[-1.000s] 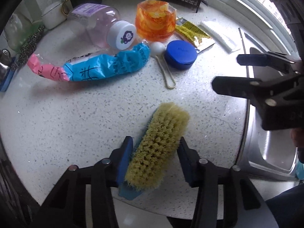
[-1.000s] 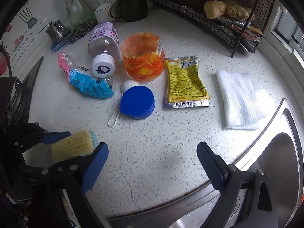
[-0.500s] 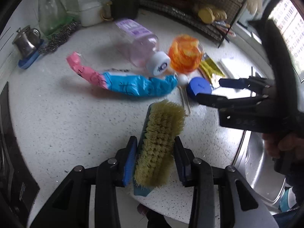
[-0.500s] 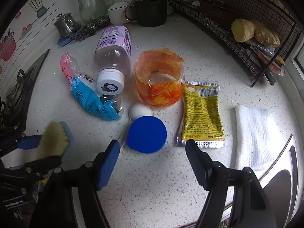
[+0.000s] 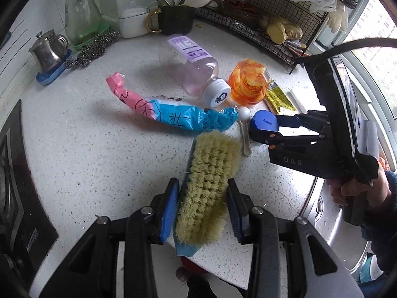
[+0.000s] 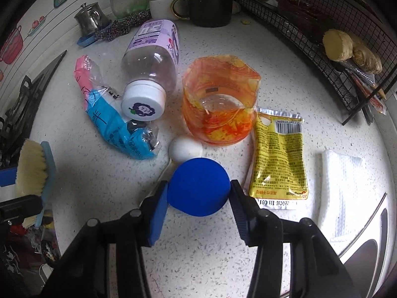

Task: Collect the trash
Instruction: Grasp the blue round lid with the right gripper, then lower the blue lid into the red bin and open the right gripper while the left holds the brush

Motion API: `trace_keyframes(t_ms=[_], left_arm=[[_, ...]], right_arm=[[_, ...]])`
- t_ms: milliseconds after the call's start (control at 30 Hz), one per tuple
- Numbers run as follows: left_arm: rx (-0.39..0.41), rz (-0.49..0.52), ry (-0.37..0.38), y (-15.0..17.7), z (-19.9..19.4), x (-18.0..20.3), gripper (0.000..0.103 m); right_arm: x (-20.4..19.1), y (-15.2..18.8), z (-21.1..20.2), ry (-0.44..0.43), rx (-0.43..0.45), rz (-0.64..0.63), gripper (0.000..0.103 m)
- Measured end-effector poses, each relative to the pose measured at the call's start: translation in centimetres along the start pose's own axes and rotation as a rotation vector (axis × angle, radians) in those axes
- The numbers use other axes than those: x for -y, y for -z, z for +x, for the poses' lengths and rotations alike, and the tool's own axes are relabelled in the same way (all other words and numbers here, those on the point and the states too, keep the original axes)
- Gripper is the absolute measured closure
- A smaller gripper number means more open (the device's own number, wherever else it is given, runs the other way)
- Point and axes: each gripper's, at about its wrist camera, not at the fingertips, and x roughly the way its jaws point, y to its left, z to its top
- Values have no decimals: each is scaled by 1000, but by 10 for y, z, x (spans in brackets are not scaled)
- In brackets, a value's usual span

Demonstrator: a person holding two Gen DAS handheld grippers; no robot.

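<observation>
My left gripper (image 5: 202, 211) is shut on a scrub brush (image 5: 209, 188) with yellow bristles and a blue back, held over the counter's near edge; the brush also shows in the right wrist view (image 6: 34, 171). My right gripper (image 6: 197, 196) has its jaws closed against a round blue lid (image 6: 198, 190), also seen from the side (image 5: 264, 123). Beyond lie a white spoon (image 6: 184, 149), a blue and pink wrapper (image 6: 111, 114), a clear bottle (image 6: 151, 74) on its side, an orange plastic cup (image 6: 219, 106) and a yellow sachet (image 6: 280, 156).
A white cloth (image 6: 342, 193) lies by the steel sink (image 6: 367, 238) at right. A wire rack (image 6: 335, 32), a dark mug of utensils (image 6: 211, 2), a glass carafe (image 5: 79, 17), a steel scourer (image 5: 91, 49) and a small metal pot (image 5: 47, 49) line the back. A stove (image 5: 12, 198) borders the left.
My right gripper moved forward to the blue lid and closed on it. My left gripper lifted the brush and drew back slightly, keeping its hold.
</observation>
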Motion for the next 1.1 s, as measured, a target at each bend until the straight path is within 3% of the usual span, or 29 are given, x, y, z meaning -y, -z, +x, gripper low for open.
trace_keyframes(t_ms=[333, 600, 900, 1100], left_arm=[[41, 0, -16, 12, -40, 18, 67], [97, 8, -29, 36, -87, 34, 68], [121, 76, -21, 99, -132, 36, 68], [113, 91, -24, 155, -156, 23, 68]], right_arm=[[-13, 23, -58, -9, 64, 37, 57], [-27, 63, -115, -35, 100, 53, 57], [-78, 119, -170, -24, 172, 86, 57], [-118, 160, -191, -64, 189, 122, 57]])
